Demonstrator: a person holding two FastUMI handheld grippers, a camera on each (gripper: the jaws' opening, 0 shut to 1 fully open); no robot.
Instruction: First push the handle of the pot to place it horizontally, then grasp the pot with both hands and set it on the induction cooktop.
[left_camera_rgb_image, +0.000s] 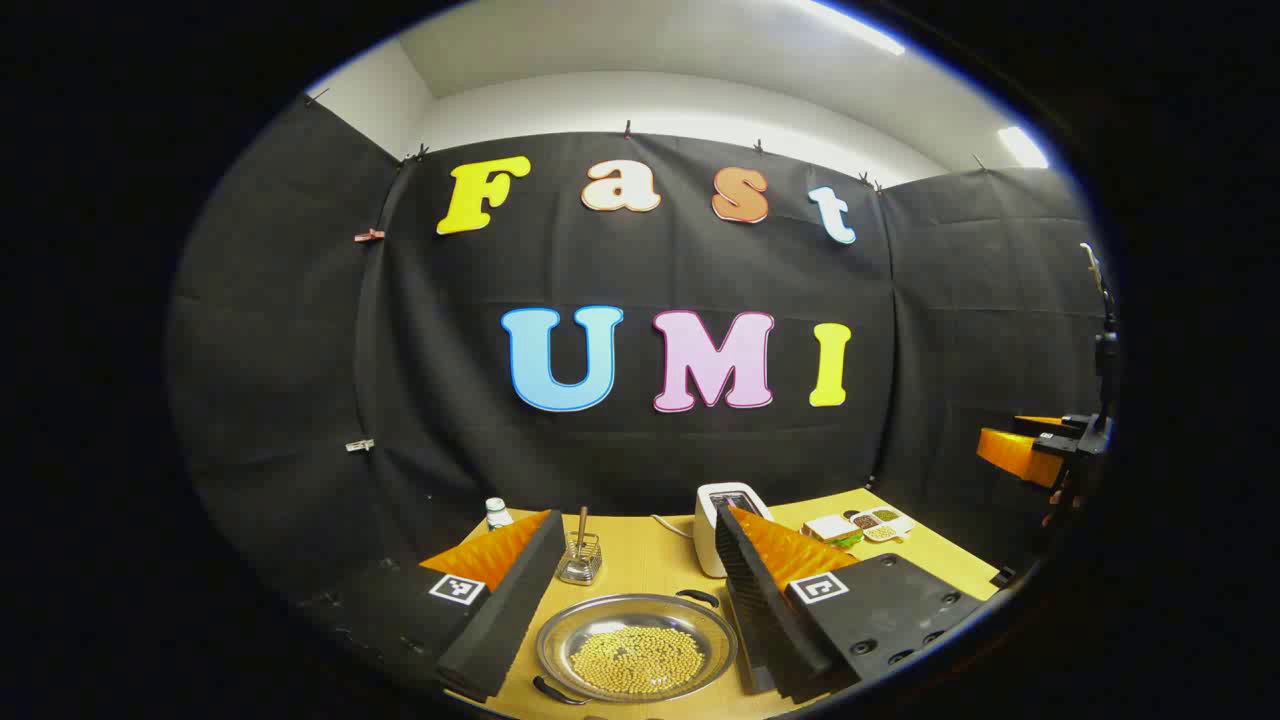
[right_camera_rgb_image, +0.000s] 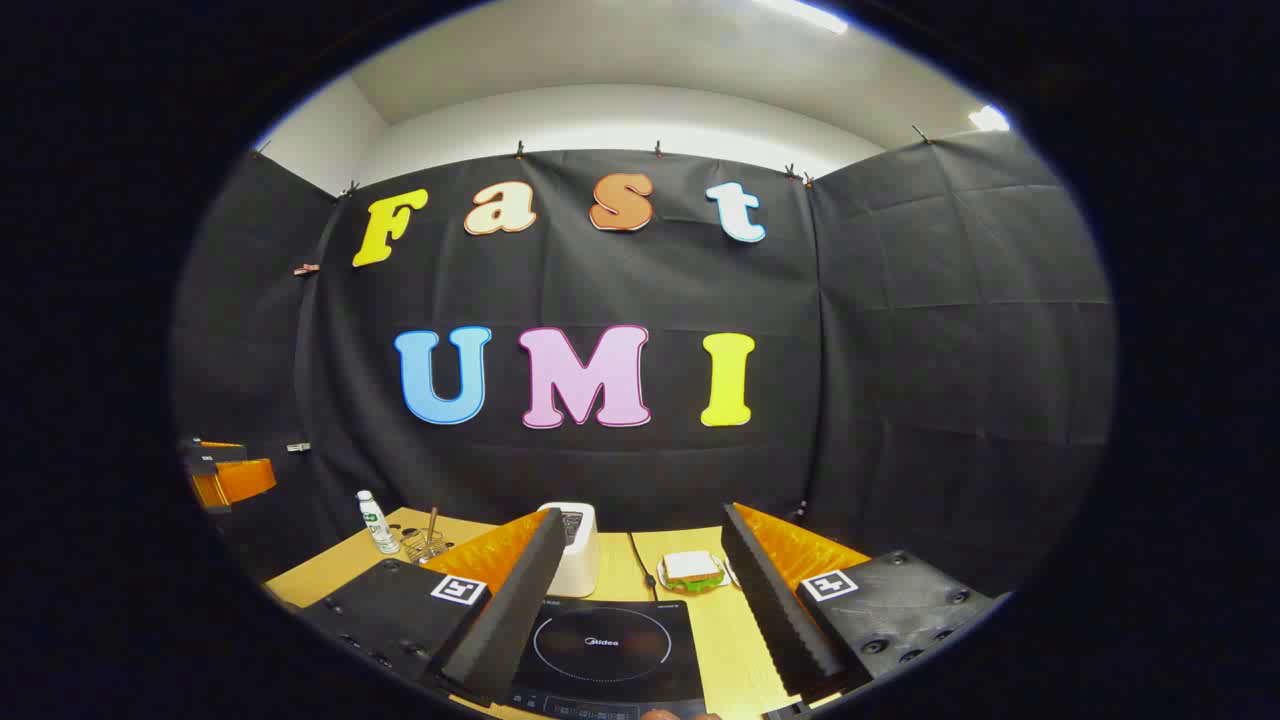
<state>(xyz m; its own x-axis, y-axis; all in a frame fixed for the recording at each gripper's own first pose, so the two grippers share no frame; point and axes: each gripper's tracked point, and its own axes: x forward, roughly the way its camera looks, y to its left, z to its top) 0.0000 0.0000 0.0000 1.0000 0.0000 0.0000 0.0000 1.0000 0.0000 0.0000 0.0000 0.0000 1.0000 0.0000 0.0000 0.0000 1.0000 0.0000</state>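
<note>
A shallow steel pot (left_camera_rgb_image: 636, 650) holding yellow beans sits on the wooden table (left_camera_rgb_image: 650, 565), low in the left gripper view. It has one black handle (left_camera_rgb_image: 697, 597) at its far right rim and another (left_camera_rgb_image: 555, 692) at its near left. My left gripper (left_camera_rgb_image: 637, 522) is open above the pot, which lies between the fingers without touching them. In the right gripper view, the black induction cooktop (right_camera_rgb_image: 605, 650) lies below my right gripper (right_camera_rgb_image: 642, 520), also open with nothing between its fingers. Each gripper shows at the other view's edge: the right one (left_camera_rgb_image: 1040, 450), the left one (right_camera_rgb_image: 230, 478).
A white toaster (left_camera_rgb_image: 722, 520) (right_camera_rgb_image: 578, 550) stands behind pot and cooktop. A wire holder with a stick (left_camera_rgb_image: 581, 560) and a small bottle (left_camera_rgb_image: 497, 513) stand at the back left. Small dishes (left_camera_rgb_image: 870, 525) and a sandwich on a plate (right_camera_rgb_image: 692, 570) lie to the right.
</note>
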